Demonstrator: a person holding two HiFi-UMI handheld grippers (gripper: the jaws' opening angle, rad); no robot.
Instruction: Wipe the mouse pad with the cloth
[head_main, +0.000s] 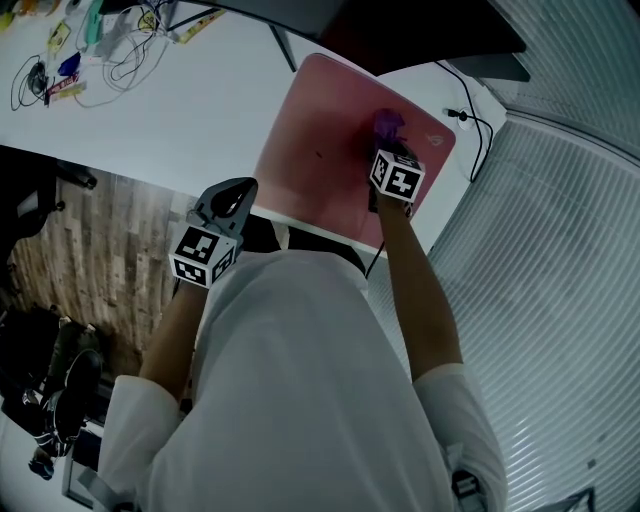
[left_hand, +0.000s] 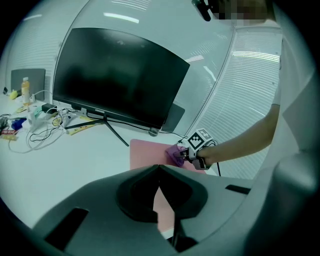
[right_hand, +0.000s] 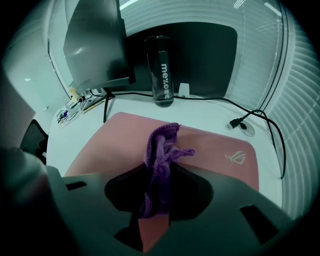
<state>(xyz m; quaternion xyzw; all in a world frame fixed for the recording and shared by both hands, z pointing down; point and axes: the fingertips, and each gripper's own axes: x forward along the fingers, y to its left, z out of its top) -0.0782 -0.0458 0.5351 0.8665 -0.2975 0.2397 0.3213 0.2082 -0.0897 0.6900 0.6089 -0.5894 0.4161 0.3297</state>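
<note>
A pink mouse pad (head_main: 325, 150) lies on the white desk (head_main: 180, 110), under the monitor's front edge. My right gripper (head_main: 385, 150) is over the pad's far right part, shut on a purple knitted cloth (right_hand: 161, 155) whose bunched end rests on the pad (right_hand: 120, 140). The cloth (head_main: 387, 123) shows as a small purple lump ahead of the gripper's marker cube. My left gripper (head_main: 240, 192) hovers at the pad's near left edge with its jaws shut and nothing between them. From the left gripper view the pad (left_hand: 147, 150) and the cloth (left_hand: 175, 154) lie ahead.
A dark monitor (left_hand: 117, 77) on a stand spans the desk's back. A black bottle (right_hand: 160, 70) stands behind the pad. A black cable with a plug (right_hand: 245, 122) runs along the right of the pad. Cables and small items (head_main: 90, 50) clutter the far left.
</note>
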